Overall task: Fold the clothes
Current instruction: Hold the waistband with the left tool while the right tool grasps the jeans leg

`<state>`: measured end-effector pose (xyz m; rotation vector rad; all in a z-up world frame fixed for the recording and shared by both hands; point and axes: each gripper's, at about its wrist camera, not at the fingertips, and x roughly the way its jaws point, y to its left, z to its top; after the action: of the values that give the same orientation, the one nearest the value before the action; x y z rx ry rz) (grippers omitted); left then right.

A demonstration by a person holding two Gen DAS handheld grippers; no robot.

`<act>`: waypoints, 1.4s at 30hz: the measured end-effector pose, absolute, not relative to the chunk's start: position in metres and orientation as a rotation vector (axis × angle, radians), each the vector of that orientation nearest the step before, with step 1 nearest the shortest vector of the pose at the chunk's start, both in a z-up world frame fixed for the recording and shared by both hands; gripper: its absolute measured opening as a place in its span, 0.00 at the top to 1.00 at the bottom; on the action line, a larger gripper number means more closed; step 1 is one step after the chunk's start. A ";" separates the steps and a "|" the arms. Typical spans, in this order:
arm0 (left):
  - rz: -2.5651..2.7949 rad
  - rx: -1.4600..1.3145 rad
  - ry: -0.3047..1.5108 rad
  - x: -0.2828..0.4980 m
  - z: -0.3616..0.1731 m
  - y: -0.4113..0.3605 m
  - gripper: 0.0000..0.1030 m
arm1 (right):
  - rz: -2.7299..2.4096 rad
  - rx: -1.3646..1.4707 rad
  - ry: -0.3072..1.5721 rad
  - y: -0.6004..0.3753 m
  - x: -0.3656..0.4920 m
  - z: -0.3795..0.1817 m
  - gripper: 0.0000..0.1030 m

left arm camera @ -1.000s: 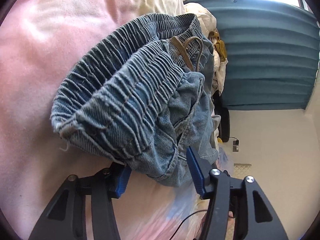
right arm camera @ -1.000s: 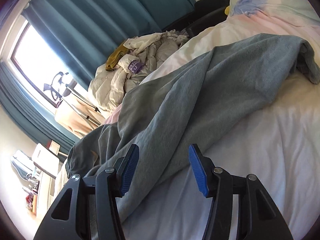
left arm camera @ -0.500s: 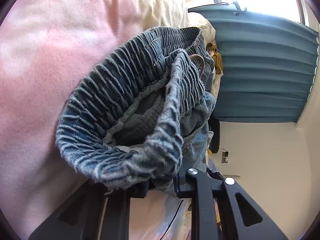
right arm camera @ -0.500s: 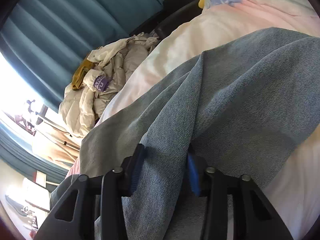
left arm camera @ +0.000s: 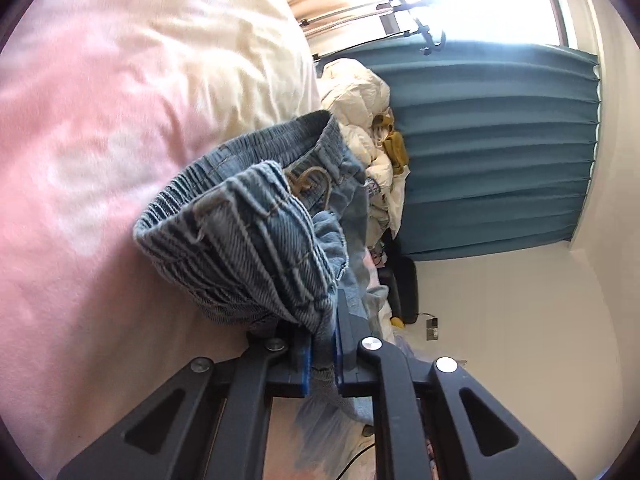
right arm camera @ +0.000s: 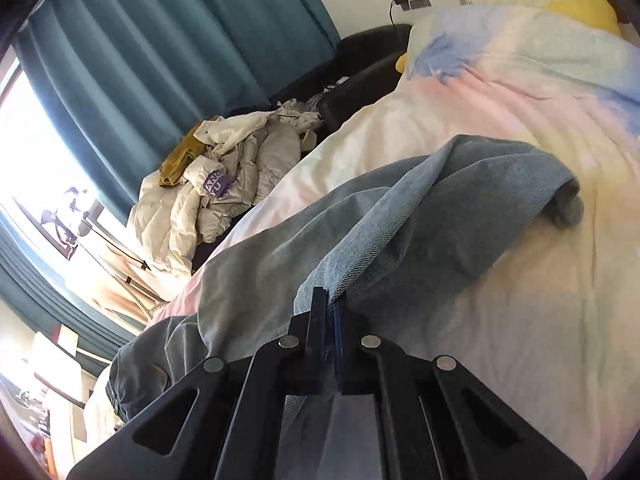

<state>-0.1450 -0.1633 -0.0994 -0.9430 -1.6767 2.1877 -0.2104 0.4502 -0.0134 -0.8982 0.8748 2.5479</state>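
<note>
A pair of blue denim jeans lies on a bed. In the left wrist view its gathered elastic waistband (left arm camera: 248,236) with a tan drawstring bunches up in front of my left gripper (left arm camera: 323,344), which is shut on a fold of the waistband. In the right wrist view the jeans' leg (right arm camera: 420,240) stretches across the bed. My right gripper (right arm camera: 329,340) is shut on a ridge of the leg fabric and lifts it slightly.
The bed has a pink and cream duvet (left arm camera: 100,160), also in the right wrist view (right arm camera: 520,320). A pile of pale jackets (right arm camera: 216,200) lies beside the bed by teal curtains (right arm camera: 180,60). A pastel pillow (right arm camera: 520,48) sits at the head end.
Both grippers have closed from open onto the jeans. The left one has gathered the waistband and raised it; the right one has pinched the leg fabric and pulled it up.
</note>
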 end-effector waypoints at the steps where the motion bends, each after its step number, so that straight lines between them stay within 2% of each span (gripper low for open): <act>1: 2.195 -0.942 -1.674 -0.142 -0.096 -0.167 0.93 | 2.557 -0.888 0.867 0.446 -0.197 -0.008 0.98; 7: 2.186 -0.977 -1.729 -0.119 -0.095 -0.188 0.93 | 2.549 -0.929 0.965 0.430 -0.118 -0.012 0.98; 17: 2.261 -1.162 -1.642 -0.123 -0.105 -0.179 0.93 | 2.223 -1.251 1.273 0.441 -0.037 -0.109 0.98; 21: 2.281 -1.185 -1.630 -0.122 -0.107 -0.179 0.93 | 2.162 -1.253 1.392 0.453 -0.022 -0.124 0.94; 25: 2.308 -1.205 -1.622 -0.125 -0.109 -0.176 0.93 | 2.210 -1.155 1.306 0.470 -0.019 -0.101 0.91; 27: 2.315 -1.211 -1.620 -0.128 -0.110 -0.174 0.93 | 2.265 -1.106 1.212 0.480 -0.027 -0.082 0.83; 31: 2.341 -1.229 -1.603 -0.133 -0.110 -0.172 0.93 | 2.360 -1.046 1.018 0.505 -0.063 -0.045 0.75; 33: 2.350 -1.241 -1.601 -0.135 -0.111 -0.172 0.93 | 2.352 -1.015 0.944 0.523 -0.086 -0.030 0.61; 34: 2.355 -1.248 -1.602 -0.136 -0.112 -0.172 0.93 | 2.334 -1.008 0.936 0.533 -0.100 -0.026 0.59; 38: 2.371 -1.266 -1.613 -0.140 -0.117 -0.172 0.93 | 2.254 -0.994 0.956 0.572 -0.153 -0.019 0.57; 40: 2.383 -1.261 -1.619 -0.142 -0.118 -0.171 0.93 | 2.218 -0.994 1.008 0.591 -0.178 -0.026 0.57; 42: 2.409 -1.256 -1.627 -0.144 -0.119 -0.169 0.93 | 2.190 -1.033 0.983 0.601 -0.205 -0.036 0.57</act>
<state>-0.1439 -0.1690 -0.1189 -1.2556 -1.6265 2.4086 -0.2051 0.6014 -0.0360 -1.0330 0.9829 2.1903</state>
